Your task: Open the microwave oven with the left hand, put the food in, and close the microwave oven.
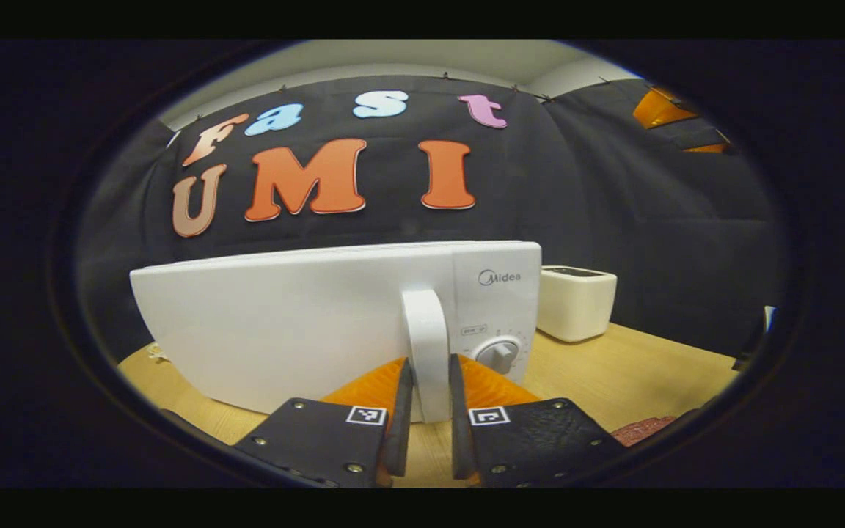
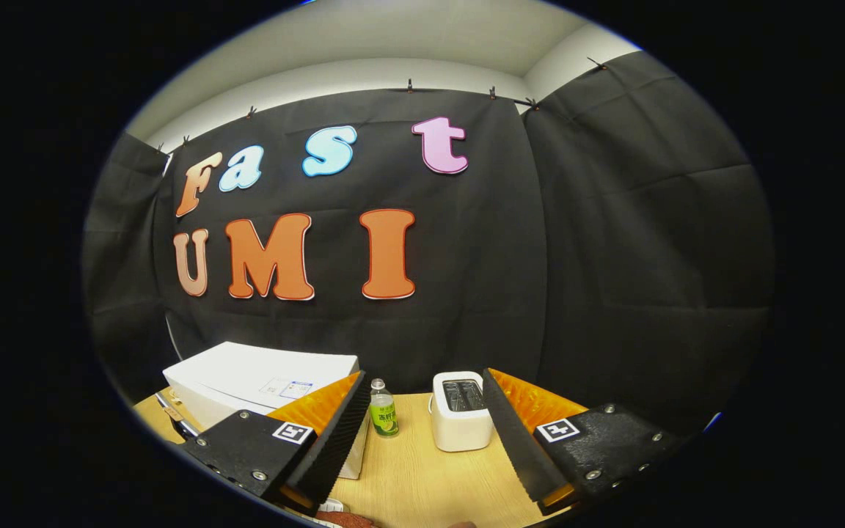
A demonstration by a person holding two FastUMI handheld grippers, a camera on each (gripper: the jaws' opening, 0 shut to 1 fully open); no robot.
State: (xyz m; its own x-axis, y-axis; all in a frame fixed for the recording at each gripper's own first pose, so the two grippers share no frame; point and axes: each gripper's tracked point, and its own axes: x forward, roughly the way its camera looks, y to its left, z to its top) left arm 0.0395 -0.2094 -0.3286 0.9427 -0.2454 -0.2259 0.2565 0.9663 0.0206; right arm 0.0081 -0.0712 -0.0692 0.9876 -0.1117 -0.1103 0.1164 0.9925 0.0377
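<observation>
The white microwave oven (image 1: 283,330) stands on the wooden table (image 1: 650,367) directly ahead in the left gripper view. Its upright white door handle (image 1: 426,315) runs between the fingers of my left gripper (image 1: 431,364), which is shut on it. A control knob (image 1: 497,356) sits just right of the handle. Something reddish, likely the food (image 1: 642,429), lies low on the right at the table's near edge. In the right gripper view my right gripper (image 2: 422,375) hangs open and holds nothing, above the table and right of the microwave (image 2: 261,378). A reddish patch (image 2: 345,519) shows below it.
A white toaster (image 1: 576,301) stands right of the microwave, also seen between the right gripper's fingers as the toaster (image 2: 461,411). A small green-labelled bottle (image 2: 383,411) stands between microwave and toaster. Bare table (image 2: 422,477) lies in front of them. Black cloth walls close the back and right.
</observation>
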